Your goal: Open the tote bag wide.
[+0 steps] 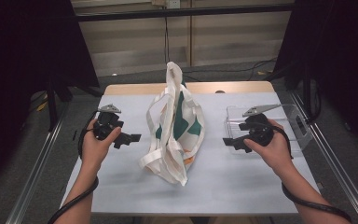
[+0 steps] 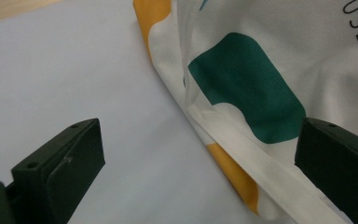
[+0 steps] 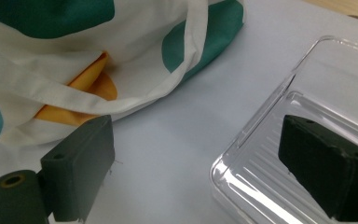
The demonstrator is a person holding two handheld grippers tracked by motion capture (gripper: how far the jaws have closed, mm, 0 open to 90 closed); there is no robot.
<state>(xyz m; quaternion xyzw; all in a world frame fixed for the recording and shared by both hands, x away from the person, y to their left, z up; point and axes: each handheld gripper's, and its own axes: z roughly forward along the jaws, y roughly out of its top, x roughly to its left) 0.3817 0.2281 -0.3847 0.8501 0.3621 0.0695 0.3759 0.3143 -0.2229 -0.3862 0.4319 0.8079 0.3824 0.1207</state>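
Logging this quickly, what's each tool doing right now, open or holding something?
Left tool: open, empty, beside the tote bag.
Right tool: open, empty, over the clear plastic tray.

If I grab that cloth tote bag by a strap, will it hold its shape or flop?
The tote bag will probably sag: its cloth lies crumpled and folded. The loose strap would likely lift first, the body trailing. It looks flat, so probably light, though its inside is hidden.

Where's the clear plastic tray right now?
In the high view the clear plastic tray sits on the table's right side, under the right gripper, right of the tote bag.
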